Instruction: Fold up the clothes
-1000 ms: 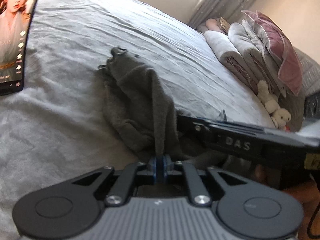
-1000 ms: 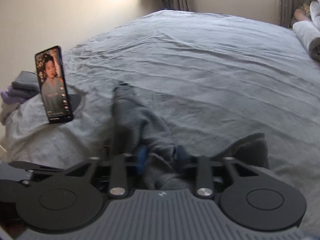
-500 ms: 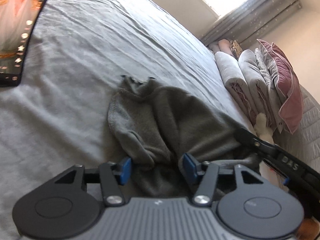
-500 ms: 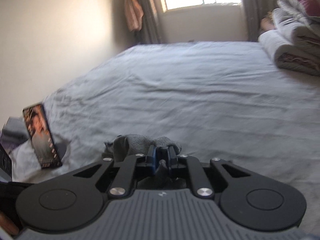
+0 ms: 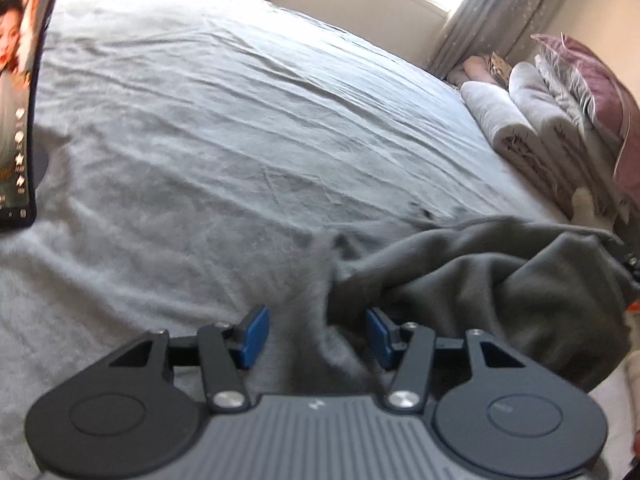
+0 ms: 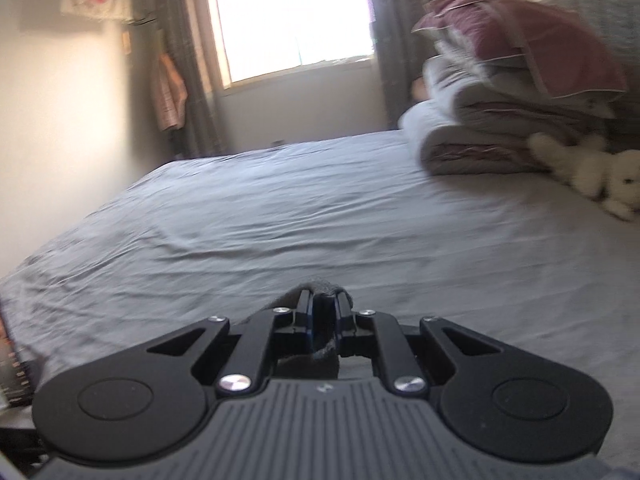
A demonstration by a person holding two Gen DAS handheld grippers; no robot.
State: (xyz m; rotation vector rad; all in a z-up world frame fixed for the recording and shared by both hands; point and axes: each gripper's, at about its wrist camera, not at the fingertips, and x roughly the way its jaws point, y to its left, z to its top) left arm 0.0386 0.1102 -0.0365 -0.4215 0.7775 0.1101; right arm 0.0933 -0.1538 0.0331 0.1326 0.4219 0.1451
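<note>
Grey garment [image 5: 500,280] lies bunched on the bed [image 5: 240,120], your right gripper [image 6: 323,312] clamped on its edge, your left gripper [image 5: 316,330] spread apart around a fold.

The left gripper [image 5: 316,334] let go of the grey garment [image 5: 500,280], jaws now apart.

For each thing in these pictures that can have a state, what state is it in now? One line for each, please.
left hand-held gripper: open, grey cloth lies between its blue pads, not clamped.
right hand-held gripper: shut on the grey garment.
grey garment: crumpled, unfolded, on the bed.
phone: upright, screen lit.
bedsheet: spread out, lightly wrinkled.
blankets: folded and stacked, a pink pillow on top.
curtains: drawn apart, window uncovered.
</note>
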